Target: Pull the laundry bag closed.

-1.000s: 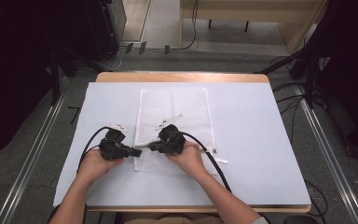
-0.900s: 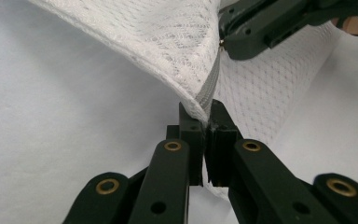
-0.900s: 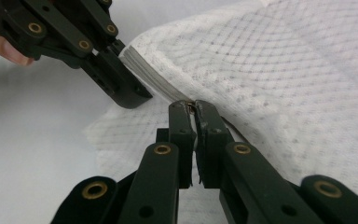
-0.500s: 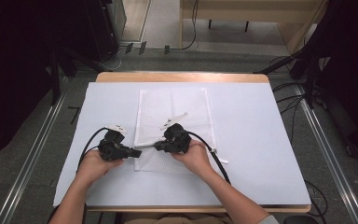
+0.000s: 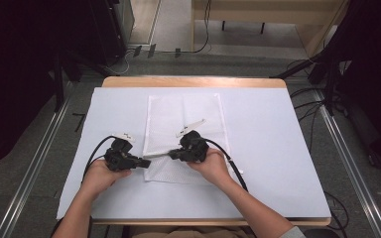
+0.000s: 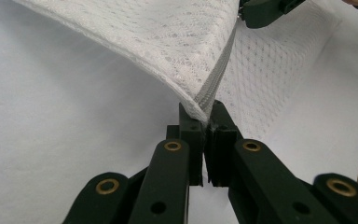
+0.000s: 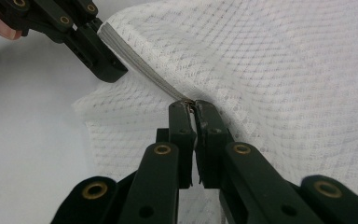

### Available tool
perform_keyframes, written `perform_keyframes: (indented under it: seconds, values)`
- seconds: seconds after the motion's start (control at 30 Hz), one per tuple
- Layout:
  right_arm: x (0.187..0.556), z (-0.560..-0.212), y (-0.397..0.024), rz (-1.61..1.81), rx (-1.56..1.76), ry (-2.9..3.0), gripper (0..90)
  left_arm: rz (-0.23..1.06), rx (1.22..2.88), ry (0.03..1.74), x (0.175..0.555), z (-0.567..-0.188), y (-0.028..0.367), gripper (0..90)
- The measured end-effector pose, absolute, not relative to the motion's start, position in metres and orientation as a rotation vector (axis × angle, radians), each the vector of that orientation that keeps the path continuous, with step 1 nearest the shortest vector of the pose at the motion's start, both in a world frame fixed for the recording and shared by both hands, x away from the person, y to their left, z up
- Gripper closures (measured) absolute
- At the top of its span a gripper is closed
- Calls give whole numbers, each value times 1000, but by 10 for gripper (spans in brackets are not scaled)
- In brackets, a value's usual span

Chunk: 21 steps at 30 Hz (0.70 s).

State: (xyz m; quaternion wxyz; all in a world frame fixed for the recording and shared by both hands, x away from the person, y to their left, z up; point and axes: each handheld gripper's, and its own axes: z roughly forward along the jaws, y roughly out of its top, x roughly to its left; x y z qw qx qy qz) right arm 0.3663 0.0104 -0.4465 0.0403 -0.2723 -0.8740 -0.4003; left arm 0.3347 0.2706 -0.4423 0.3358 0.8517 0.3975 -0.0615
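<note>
A white mesh laundry bag (image 5: 186, 134) lies flat in the middle of the counter (image 5: 278, 148), which has a pale cover on it. The bag's near left corner is lifted up off the counter. A grey zipper (image 6: 214, 79) runs along that lifted edge.

The left claw (image 5: 141, 162) is at the bag's near left corner. In the left gripper view its two black jaws are pressed together, and they pinch the end of the bag's zipper edge (image 6: 204, 106). The mesh rises up and away from the jaws like a little tent.

The right claw (image 5: 172, 154) is just to the right of the left one, a bit farther along the same edge. In the right gripper view its jaws are pressed together too, and they pinch the zipper (image 7: 190, 103) at a small metal bit, which looks like the zipper pull. The zipper is stretched in a straight line between the two claws.

Each claw is held by one hand (image 5: 99, 176). The two claws point at each other and are near, but they do not touch. Black cables (image 5: 96, 151) trail from them over the counter. Two small white tags (image 5: 191, 126) lie on the bag just past the right claw.
</note>
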Motion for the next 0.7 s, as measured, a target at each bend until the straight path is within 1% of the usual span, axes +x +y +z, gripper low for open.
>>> perform_keyframes:
  seconds: [0.3, 0.7]
  values:
    - [366, -449, -7, -1209, -867, -2682, 879, -166, 2222, 1033, 334, -442, 271, 876]
    - [365, -447, -10, -1206, -865, -2698, 879, -178, 2226, 1031, 334, -442, 271, 877]
